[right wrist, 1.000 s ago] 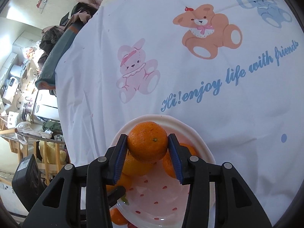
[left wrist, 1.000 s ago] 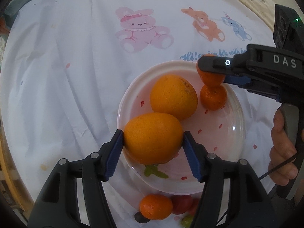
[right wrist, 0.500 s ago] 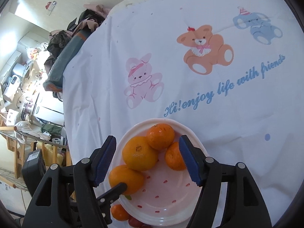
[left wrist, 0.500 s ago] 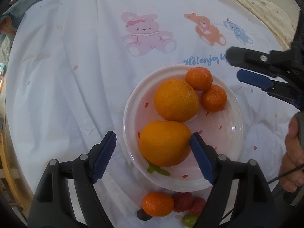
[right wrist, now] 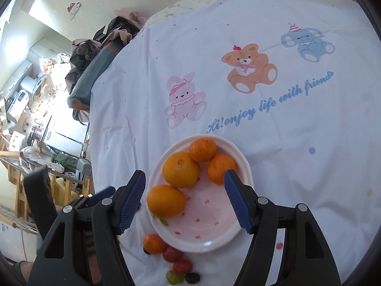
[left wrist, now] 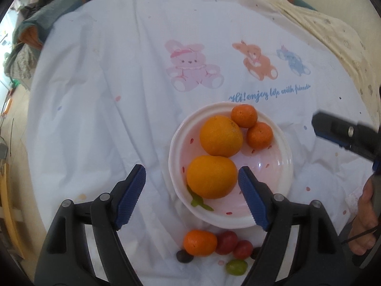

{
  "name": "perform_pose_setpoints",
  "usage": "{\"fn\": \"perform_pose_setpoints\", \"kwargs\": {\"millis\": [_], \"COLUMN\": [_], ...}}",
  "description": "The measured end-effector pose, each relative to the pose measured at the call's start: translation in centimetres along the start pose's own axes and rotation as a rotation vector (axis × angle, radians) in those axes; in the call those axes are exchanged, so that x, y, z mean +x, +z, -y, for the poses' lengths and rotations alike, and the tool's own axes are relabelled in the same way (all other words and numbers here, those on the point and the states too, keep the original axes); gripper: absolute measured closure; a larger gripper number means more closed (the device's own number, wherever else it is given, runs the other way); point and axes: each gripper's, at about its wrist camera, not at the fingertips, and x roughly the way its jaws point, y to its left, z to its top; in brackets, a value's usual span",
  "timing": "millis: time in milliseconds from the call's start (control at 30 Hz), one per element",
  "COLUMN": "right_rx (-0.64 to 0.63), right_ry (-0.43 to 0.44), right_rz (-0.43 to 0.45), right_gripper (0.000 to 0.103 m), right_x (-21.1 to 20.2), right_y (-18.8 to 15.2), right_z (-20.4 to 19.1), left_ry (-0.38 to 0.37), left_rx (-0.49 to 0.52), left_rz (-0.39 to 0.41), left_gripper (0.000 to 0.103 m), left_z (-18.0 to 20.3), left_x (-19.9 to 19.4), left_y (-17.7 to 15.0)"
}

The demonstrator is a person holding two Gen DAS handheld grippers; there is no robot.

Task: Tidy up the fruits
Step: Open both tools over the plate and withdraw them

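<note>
Both released and lifted clear now: left claw (left wrist: 191, 189) and right claw (right wrist: 184, 196) gaping empty above the white strawberry-print plastic bowl (left wrist: 284, 147), 2 big oranges (left wrist: 211, 176) and 2 small mandarins (left wrist: 244, 115) settled inside, 1 mandarin and grapes left outside.

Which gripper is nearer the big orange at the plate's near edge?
Left. The left gripper hangs open straddling that orange; the right gripper is open farther off, the orange just inside its left finger.
</note>
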Motion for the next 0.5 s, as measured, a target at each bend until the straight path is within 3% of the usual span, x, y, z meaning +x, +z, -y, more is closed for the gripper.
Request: {"fn": "perform_pose_setpoints", "kwargs": {"millis": [500], "right_rx": [-0.031], "right_ry": [-0.023], "right_rz": [0.023], "right_gripper": [0.032], "right_x": [-4.3], "right_y": [-5.6], "right_z": [-1.0], "left_ry": [0.040], "left_rx": [-0.011], "left_rz": [0.103], "left_gripper": [0.026], "left_z": [-0.1], "left_x": [-7.2], "left_y": [-3.2]}}
